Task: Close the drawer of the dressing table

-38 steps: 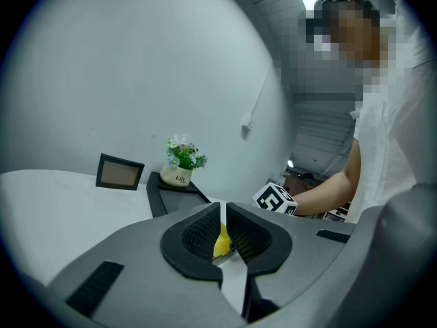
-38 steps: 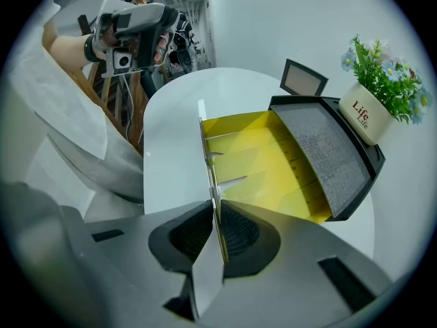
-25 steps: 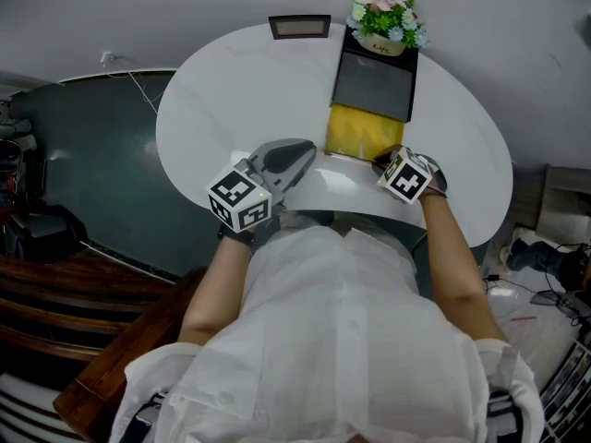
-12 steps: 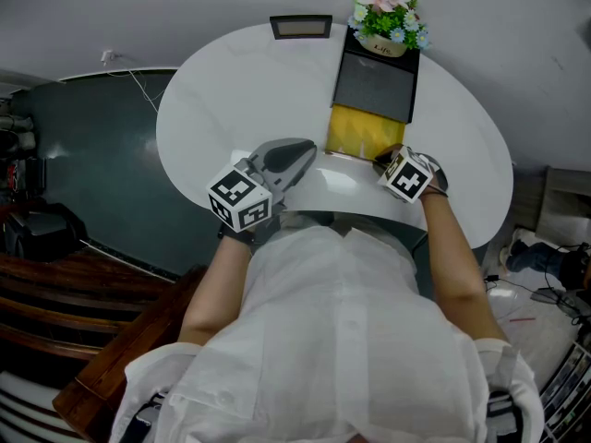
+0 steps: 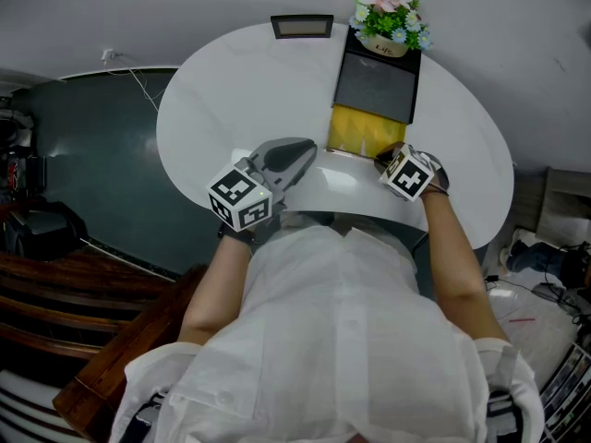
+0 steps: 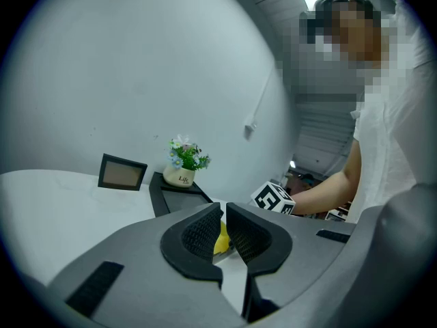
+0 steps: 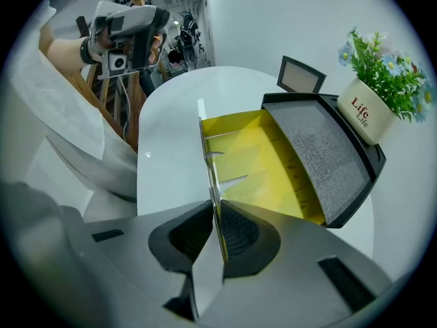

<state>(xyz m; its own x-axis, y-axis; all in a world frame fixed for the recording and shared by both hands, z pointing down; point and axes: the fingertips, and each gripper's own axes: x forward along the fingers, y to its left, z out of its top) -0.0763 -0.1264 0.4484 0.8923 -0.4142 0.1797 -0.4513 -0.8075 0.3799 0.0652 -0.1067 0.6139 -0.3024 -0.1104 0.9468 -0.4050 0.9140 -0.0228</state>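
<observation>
Across the middle of the head view: white oval dressing table (image 5: 231, 90), bare over its left half. Toward its upper right, black storage box (image 5: 374, 86) with grey top. Directly below that box, yellow drawer (image 5: 360, 132), drawn well out toward the lower edge of the frame and not yet closed. At the box's upper end, small flower pot (image 5: 386, 40); whether on the box or just behind it, not clear. Upper centre, picture frame (image 5: 300, 27).

Right gripper (image 7: 216, 224): clenched on the drawer's thin front panel (image 7: 207, 149), pointing steeply down. Left gripper (image 6: 224, 232): drawn almost together on nothing, lower left of the drawer and apart from it.

Risks, as judged:
- Pinch on a thin edge only; liable to slip off, or to twist the panel, if pushed at an angle.
- Off-line push likely to jam the drawer partway in.
- Box unbraced by the left gripper; liable to slide toward the upper edge under a firm push and to nudge or tip the flower pot.
</observation>
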